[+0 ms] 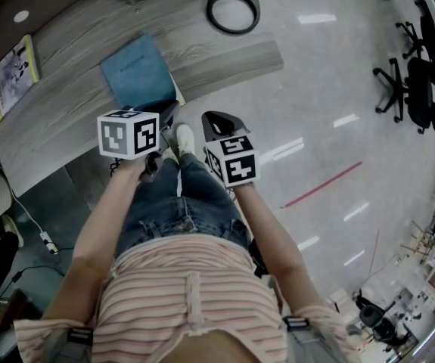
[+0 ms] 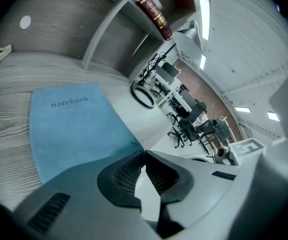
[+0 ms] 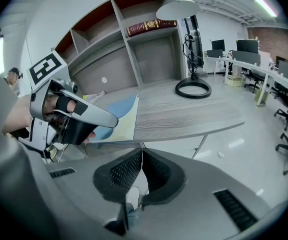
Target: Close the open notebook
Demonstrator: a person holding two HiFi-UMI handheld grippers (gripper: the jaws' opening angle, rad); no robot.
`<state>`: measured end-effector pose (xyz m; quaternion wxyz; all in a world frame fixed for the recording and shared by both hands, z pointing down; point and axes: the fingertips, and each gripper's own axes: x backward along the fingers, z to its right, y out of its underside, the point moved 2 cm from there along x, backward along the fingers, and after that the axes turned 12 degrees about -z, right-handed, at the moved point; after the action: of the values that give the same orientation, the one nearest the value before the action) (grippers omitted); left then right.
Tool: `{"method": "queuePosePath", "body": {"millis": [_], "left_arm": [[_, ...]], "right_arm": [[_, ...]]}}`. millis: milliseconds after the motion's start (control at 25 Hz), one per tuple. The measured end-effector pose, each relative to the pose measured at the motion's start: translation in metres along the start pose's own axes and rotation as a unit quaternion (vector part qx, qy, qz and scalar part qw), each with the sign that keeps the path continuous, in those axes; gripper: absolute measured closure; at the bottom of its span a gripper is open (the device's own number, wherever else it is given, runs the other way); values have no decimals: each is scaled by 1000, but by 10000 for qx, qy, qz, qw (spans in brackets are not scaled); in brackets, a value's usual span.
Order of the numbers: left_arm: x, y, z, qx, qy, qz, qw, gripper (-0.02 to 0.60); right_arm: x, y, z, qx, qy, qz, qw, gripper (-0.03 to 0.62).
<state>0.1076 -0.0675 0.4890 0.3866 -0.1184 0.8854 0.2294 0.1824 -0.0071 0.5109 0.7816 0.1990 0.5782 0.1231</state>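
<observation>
A blue notebook lies shut on the grey wooden desk, cover up, near the desk's front edge. The word "notebook" is printed on the notebook cover in the left gripper view. My left gripper hovers just short of the notebook's near corner, jaws shut with nothing between them. My right gripper hangs beside it, off the desk's front edge over the floor, also shut and empty. In the right gripper view the notebook lies flat behind the left gripper.
A black ring-shaped lamp base stands on the desk at the back. A magazine lies at the desk's far left. A red book rests on the shelf above. Office chairs stand at the right. My legs are below the grippers.
</observation>
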Motion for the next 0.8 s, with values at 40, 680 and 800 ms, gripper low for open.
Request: {"method": "queuePosePath", "body": {"millis": [40, 680, 800], "left_arm": [[0, 0, -1, 4, -10, 2, 10000, 549], [-12, 1, -2, 124, 98, -80, 9998, 546], [-14, 1, 0, 129, 122, -103, 9998, 546]], "right_arm": [[0, 0, 1, -4, -6, -6, 10000, 576], [-6, -3, 3, 39, -59, -62, 10000, 576], [-6, -1, 4, 29, -56, -71, 10000, 576]]}}
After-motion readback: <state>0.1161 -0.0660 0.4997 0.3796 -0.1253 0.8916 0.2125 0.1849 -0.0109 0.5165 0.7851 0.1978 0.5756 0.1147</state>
